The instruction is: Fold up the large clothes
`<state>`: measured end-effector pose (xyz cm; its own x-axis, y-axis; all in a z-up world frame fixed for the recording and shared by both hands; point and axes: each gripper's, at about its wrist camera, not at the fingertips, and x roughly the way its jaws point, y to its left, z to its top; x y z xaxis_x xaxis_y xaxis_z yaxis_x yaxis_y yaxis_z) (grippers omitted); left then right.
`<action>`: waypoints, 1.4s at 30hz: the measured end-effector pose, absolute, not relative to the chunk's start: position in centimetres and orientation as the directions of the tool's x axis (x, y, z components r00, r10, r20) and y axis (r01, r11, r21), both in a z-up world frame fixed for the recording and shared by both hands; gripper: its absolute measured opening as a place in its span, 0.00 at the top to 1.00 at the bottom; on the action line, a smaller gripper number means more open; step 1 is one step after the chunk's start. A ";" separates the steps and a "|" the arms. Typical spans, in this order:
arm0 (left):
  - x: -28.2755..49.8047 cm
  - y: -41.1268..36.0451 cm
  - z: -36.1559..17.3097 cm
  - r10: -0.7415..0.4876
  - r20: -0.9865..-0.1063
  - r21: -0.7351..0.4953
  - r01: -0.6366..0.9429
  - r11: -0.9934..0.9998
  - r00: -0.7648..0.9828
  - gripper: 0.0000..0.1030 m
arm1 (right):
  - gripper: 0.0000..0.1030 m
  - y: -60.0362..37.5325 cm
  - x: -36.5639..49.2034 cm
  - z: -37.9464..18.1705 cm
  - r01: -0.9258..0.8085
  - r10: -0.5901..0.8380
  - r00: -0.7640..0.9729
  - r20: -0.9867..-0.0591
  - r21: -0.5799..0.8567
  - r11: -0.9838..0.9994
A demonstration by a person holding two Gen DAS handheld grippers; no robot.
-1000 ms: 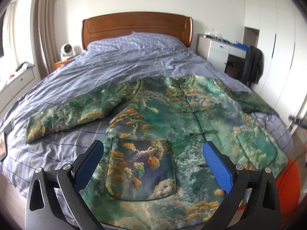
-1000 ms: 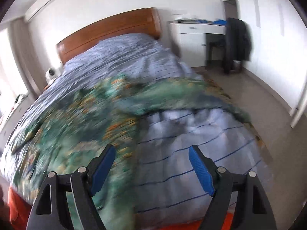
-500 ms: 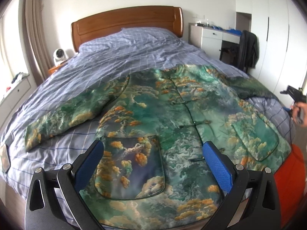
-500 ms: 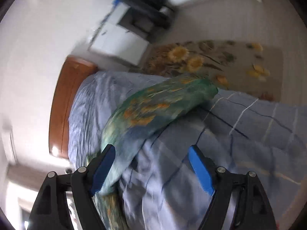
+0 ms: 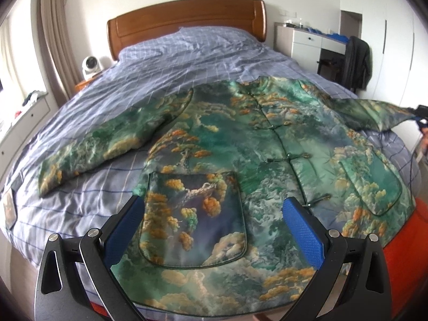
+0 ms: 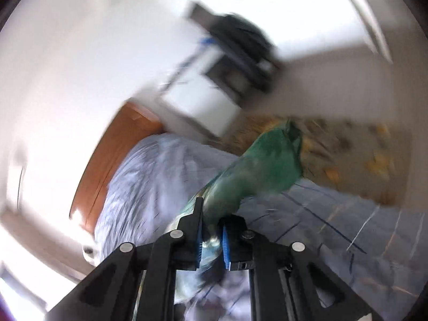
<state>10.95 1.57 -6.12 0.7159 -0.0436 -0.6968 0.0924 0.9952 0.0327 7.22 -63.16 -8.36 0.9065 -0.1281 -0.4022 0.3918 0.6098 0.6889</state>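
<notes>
A large green jacket [image 5: 240,160] with an orange and white landscape print lies face up on the bed, front buttoned, two patch pockets showing. Its left sleeve [image 5: 101,144] lies flat out to the left. My left gripper [image 5: 214,230] is open and empty above the hem, near the left pocket. My right gripper [image 6: 211,240] is shut on the cuff of the right sleeve [image 6: 256,171] and holds it lifted off the bed; the view is blurred. In the left wrist view the raised sleeve [image 5: 374,109] stretches right to the right gripper [image 5: 420,115] at the frame edge.
The bed has a blue checked cover [image 5: 187,61] and a wooden headboard [image 5: 187,18]. A small fan [image 5: 91,64] stands at the left, a white desk [image 5: 310,42] and a dark garment on a chair [image 5: 358,64] at the right. A sunflower rug [image 6: 347,155] lies beside the bed.
My right gripper has closed on the right sleeve's cuff and lifted it off the bed. The left gripper stays open over the hem, and its view has shifted slightly.
</notes>
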 end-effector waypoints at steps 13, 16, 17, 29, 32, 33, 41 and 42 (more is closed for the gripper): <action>10.9 2.0 -6.1 -0.089 -0.706 -0.057 0.069 0.996 0.703 0.00 | 0.89 -35.2 14.9 2.6 -0.127 0.246 0.874 -0.419 0.291 0.948; 10.5 3.0 -6.0 -0.083 -0.703 -0.066 0.051 0.997 0.706 0.00 | 0.90 -29.1 19.2 0.7 -0.184 0.296 0.823 -0.484 0.266 0.946; 10.5 3.3 -5.9 -0.081 -0.701 -0.068 0.046 0.997 0.708 0.00 | 0.91 -27.9 20.0 0.0 -0.193 0.302 0.810 -0.502 0.258 0.947; 11.9 4.9 -7.1 -0.120 -0.714 -0.107 0.063 0.992 0.690 0.00 | 0.46 -19.5 23.0 -13.8 -0.237 0.318 0.549 -0.773 0.221 0.946; 14.7 4.5 -6.7 -0.237 -0.720 -0.203 0.129 0.971 0.653 0.00 | 0.35 -19.5 21.1 -13.6 -0.279 0.399 0.519 -0.756 0.291 0.915; 15.7 4.3 -6.5 -0.285 -0.714 -0.243 0.155 0.958 0.639 0.00 | 0.35 -19.7 20.1 -13.1 -0.294 0.413 0.513 -0.753 0.297 0.908; 29.8 -2.2 -8.2 -0.520 -0.736 -0.448 0.263 0.854 0.434 0.20 | 0.35 -22.4 12.4 -10.7 -0.292 0.468 0.543 -0.697 0.365 0.884; 31.8 -3.4 -9.2 -0.506 -0.763 -0.441 0.250 0.862 0.401 0.28 | 0.35 -22.6 11.5 -10.7 -0.291 0.466 0.545 -0.697 0.364 0.885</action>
<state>31.76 -3.35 -9.15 0.4015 -0.5062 -0.7633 0.2496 0.8623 -0.4406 11.46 -22.63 -10.70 0.5451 0.4662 -0.6968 -0.2908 0.8847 0.3644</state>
